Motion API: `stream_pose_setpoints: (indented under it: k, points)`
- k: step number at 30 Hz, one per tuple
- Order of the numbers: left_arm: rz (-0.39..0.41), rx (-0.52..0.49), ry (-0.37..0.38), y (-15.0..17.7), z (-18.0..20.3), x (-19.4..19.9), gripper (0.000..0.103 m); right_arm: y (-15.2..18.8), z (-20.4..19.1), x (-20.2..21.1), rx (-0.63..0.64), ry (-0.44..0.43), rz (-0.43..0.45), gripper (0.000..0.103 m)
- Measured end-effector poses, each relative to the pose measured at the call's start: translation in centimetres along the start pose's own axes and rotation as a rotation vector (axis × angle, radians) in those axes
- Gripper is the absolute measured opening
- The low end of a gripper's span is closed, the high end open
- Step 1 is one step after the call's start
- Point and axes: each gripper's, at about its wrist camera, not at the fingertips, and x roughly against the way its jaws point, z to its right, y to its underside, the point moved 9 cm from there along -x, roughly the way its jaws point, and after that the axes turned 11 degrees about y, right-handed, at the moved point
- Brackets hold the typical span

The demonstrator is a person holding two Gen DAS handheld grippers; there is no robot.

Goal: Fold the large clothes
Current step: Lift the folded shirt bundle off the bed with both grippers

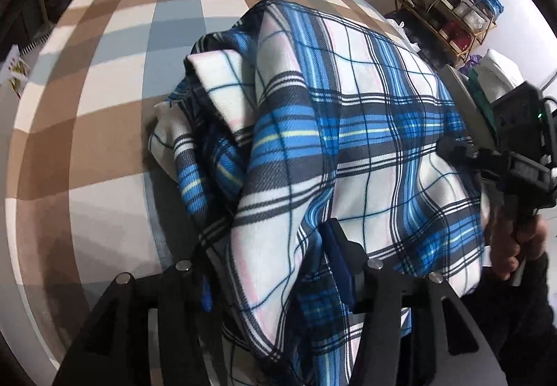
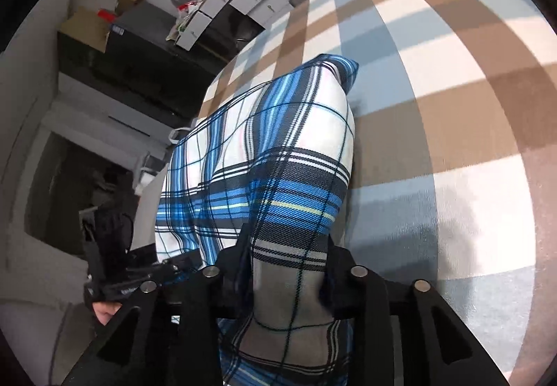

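Both grippers hold the plaid garment (image 1: 348, 128) up off the checked bed (image 1: 104, 100). I read this as mid-fold: the cloth is gathered in thick layers, and I have one edge in each gripper so I can carry it over and lay it flat.

Left gripper (image 1: 275, 267): a bunch of cloth passes between its fingers. The right-hand finger (image 1: 339, 264) shows against the fabric; the other is buried under the folds. The fingers stand partly apart with the bundle filling the gap, so I judge them clamped on the garment.

Right gripper (image 2: 289, 267): a flatter band of the garment runs straight down between its fingers, taut and smooth above them. Both fingers touch the cloth, so I judge them clamped on it as well.

The tautness on the right suggests that gripper bears a clean edge, while the left carries the loose, doubled-over bulk.

View differences: the left wrist view shows the messy side, with a turned-back flap and several layers hanging toward the bed, plus the right gripper's body and the hand (image 1: 511, 246) on it at the far edge. The right wrist view hides that mess; it shows the garment's far corner (image 2: 344, 69) standing proud above the bed, and the left gripper low at the left.

Risk, as I judge it: the left bundle may slip unevenly when laid down.
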Motion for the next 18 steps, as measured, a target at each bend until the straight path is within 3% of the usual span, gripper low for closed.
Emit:
stream_pose_setpoints:
  k: [3, 6, 12, 18]
  points:
    - [-0.021, 0.044, 0.083, 0.0, -0.1, 0.0, 0.027, 0.1, 0.0, -0.2, -0.004, 0.008, -0.009, 0.037]
    - [-0.007, 0.008, 0.057, -0.4, 0.4, 0.3, 0.021, 0.1, -0.8, 0.2, 0.026, 0.029, 0.01, 0.031]
    - [0.047, 0.025, 0.11, -1.2, 1.0, 2.2, 0.016, -0.3, -4.6, 3.1, 0.086, -0.032, 0.111, 0.025]
    - [0.124, 0.076, 0.172, -2.1, -0.5, 7.0, 0.016, -0.7, -8.4, 4.4, 0.096, -0.072, 0.127, 0.025]
